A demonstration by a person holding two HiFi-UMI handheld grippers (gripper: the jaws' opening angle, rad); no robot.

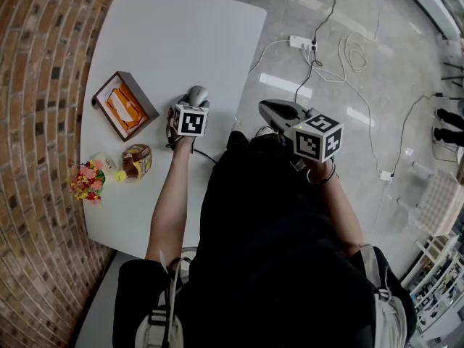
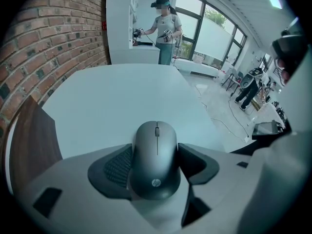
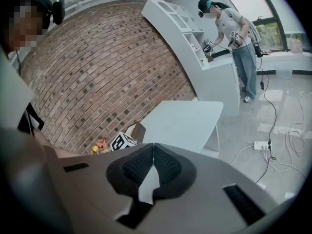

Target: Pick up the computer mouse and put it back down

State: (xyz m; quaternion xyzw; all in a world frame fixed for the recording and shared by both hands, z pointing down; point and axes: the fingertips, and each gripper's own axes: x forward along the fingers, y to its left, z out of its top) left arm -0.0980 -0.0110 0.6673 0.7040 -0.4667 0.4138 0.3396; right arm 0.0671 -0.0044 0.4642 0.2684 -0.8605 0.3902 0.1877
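Item 1: matt grey, oval computer mouse (image 2: 156, 172). It is located between the jaws of the left gripper (image 2: 155, 147), above the near edge of the white, round-cornered table (image 1: 181, 35). The 2 ribbed black pads (image 2: 116, 165) are pressed against its 2 long flanks, so the mouse is clamped crosswise. Its long axis is aligned with the gripper's own line of sight, with the scroll wheel end turned away towards the far end of the table. Whether its underside is touching the tabletop cannot be determined from either view.

Item 2: right gripper (image 3: 153, 150). Its jaws are closed tip to tip with nothing between them. It is held off the table, over the tiled floor, well apart from the mouse.

Assessment: the left gripper is judged the only one engaged. Setting down is judged to call for a straight descent, then a release sideways across the short axis.

Item 3: shallow wooden tray (image 1: 148, 106), left of the mouse, untouched.
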